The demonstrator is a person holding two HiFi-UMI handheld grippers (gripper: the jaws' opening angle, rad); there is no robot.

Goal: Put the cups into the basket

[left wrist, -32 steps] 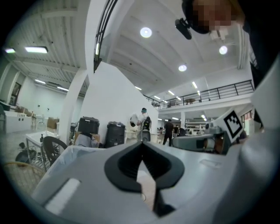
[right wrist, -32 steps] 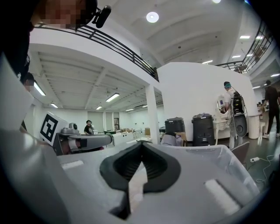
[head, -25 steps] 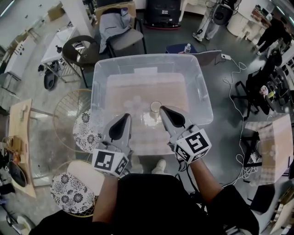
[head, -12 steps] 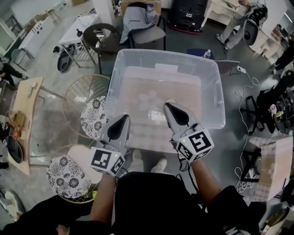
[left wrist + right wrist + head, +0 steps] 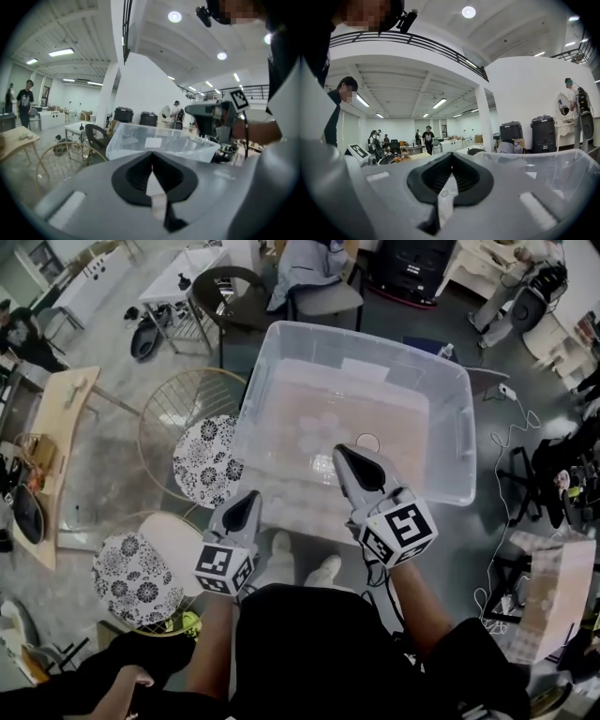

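A large clear plastic bin [image 5: 441,427] stands in front of me. Several pale translucent cups [image 5: 315,426] sit on its floor, and one more cup [image 5: 367,442] lies just beyond my right gripper. My right gripper [image 5: 339,454] hangs over the bin's near side, shut and holding nothing. My left gripper [image 5: 251,497] is lower, at the bin's near left corner, also shut and holding nothing. In the left gripper view the shut left gripper [image 5: 151,153] faces the bin [image 5: 140,140]. The right gripper [image 5: 451,154] shows shut in its own view.
Two gold wire baskets with floral liners stand to the left of the bin: one basket [image 5: 173,418] beside it, the other basket [image 5: 141,577] nearer me. A wooden table [image 5: 56,446] is further left, chairs stand beyond the bin, and cables lie on the floor at the right.
My left gripper has dropped and pulled back from over the bin to its near left corner. The right gripper has shifted only a little, staying over the bin's near side.
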